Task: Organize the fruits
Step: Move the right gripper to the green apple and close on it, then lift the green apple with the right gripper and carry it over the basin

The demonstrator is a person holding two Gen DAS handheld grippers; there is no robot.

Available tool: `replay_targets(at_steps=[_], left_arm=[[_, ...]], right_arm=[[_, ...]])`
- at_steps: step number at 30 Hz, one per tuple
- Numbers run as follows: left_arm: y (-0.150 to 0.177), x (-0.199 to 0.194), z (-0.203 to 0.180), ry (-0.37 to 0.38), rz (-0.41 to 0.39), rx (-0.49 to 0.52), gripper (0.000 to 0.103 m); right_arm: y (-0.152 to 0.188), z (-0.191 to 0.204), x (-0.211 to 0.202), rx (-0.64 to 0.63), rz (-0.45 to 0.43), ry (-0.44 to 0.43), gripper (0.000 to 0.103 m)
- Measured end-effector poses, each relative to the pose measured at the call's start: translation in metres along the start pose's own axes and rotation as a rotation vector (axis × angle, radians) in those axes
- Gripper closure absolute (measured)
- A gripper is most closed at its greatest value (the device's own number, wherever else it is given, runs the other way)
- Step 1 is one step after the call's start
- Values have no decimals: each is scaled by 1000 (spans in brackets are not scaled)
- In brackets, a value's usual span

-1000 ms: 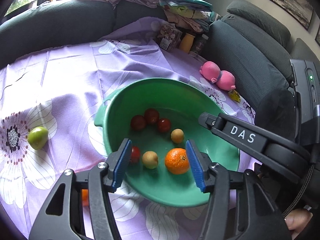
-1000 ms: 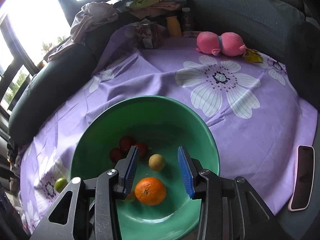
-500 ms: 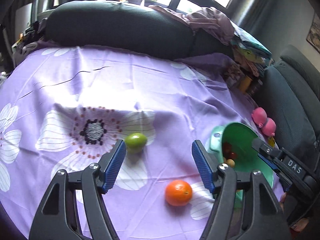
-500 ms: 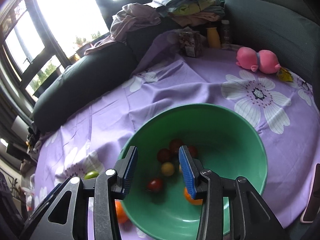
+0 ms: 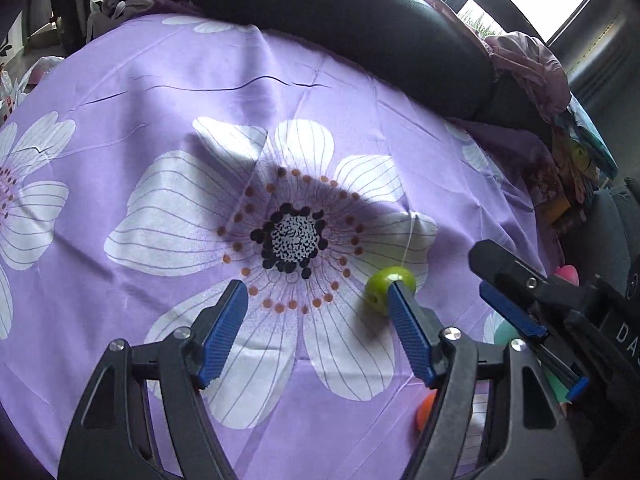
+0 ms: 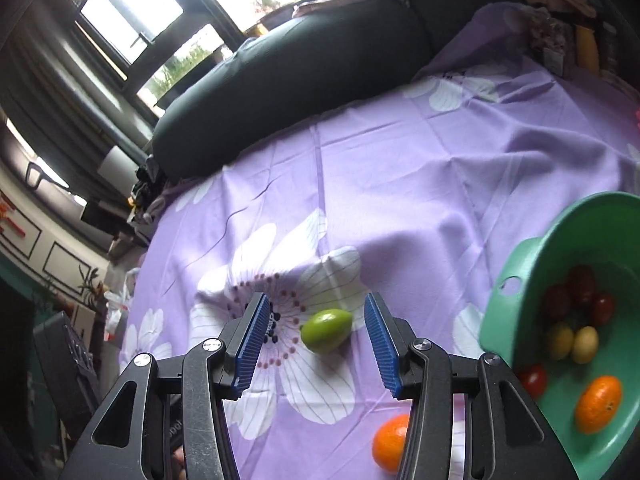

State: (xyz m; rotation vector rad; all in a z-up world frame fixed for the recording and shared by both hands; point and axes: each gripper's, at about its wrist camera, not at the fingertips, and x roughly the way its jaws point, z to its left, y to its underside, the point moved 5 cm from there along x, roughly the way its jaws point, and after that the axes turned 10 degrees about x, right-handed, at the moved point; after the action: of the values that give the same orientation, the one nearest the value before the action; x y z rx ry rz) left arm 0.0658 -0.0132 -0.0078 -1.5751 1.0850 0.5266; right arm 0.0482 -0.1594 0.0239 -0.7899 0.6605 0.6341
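While the green fruit point(image 6: 326, 330) lies on the purple cloth point(image 6: 400, 200), the right gripper point(image 6: 316, 344) opens wide around it, not touching. An orange point(image 6: 390, 436) sits near, beside the green bowl point(image 6: 516, 280) of fruit on the right. Empty, the left gripper point(image 5: 316, 332) opens wide too, left of the fruit.

Lime point(image 6: 326, 330) on cloth point(image 6: 400, 184); orange point(image 6: 390, 443) nearer, right; bowl point(image 6: 516, 312) far right, holding fruit; sofa point(image 6: 288, 76) behind.
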Motion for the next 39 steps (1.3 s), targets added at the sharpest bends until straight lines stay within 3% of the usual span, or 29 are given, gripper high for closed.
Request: replay_targets(at_steps=[5,15,21,24,26,31,39], left_arm=[[6,13,-11,7,28,37,32],[10,28,-23,15,30,88,47],[8,33,-29,-14,19,130,65],[7,35,-30,-3,21,135,70],[8,36,-31,24,28,132,79],[10,34,-34,58,32,152,86],[5,10,-47,120,-45,202,90]], right_arm=[[10,-2,31,21,78,1,53],[11,-22,58,108,149,-22,53],[15,-19,60,52,137,-4,60],[15,-19,60,51,140,-13,62],[15,-19,60,55,143,-18,63],[17,-16,60,41,158,-22,64],[17,-3,40,33,131,-89,65]])
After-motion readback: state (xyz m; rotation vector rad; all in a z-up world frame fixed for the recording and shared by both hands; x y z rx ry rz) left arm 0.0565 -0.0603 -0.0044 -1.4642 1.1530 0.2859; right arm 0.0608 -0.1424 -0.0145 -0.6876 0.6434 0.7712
